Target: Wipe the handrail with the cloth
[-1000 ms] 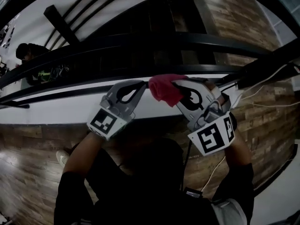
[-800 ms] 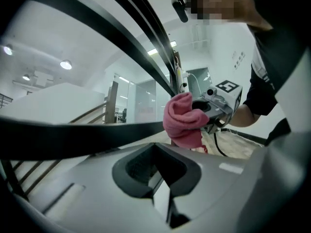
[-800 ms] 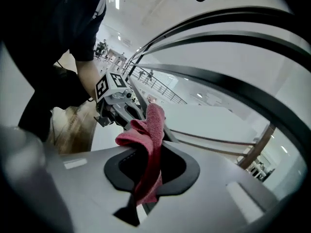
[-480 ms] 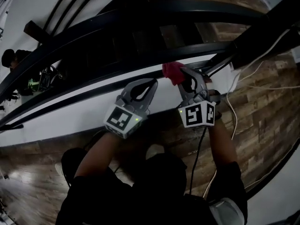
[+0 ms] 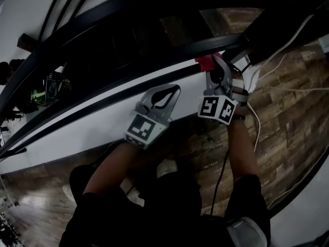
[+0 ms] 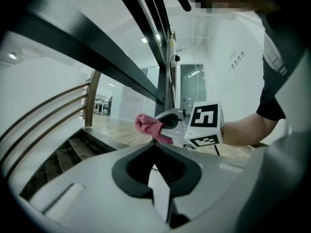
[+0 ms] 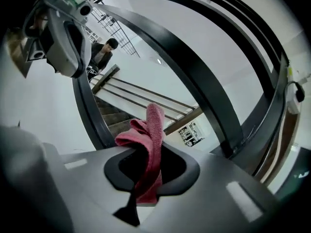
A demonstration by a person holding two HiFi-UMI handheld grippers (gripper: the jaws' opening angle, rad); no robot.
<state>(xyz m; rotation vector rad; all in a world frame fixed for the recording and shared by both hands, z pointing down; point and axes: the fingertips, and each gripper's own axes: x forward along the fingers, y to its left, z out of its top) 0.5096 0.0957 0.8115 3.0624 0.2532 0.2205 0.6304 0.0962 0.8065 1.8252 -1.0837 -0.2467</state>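
- Along the top of the stair balustrade, the handrail runs as a long dark curved bar, rising toward the upper right in the head view. Further dark rails run above it.
- Below the handrail, a white panel follows the same curve. The gap between rail and panel is narrow, so the free run for a stroke is lengthwise along the rail, not across it.
- Below the handrail and near its middle, the left gripper hangs with its jaws closed together on nothing. It is clear of the rail.
- Just under the handrail toward its right end, the right gripper has its jaws clamped on the cloth.
- The cloth is a small pink terry piece, judged light, soft and limp. One fold stands up past the jaw tips and a tail hangs back behind them. It appears to touch the underside of the handrail, though the head view is too dark to confirm. Take hold at a bunched fold.
- White cables trail just right of the handrail's end and could snag there.
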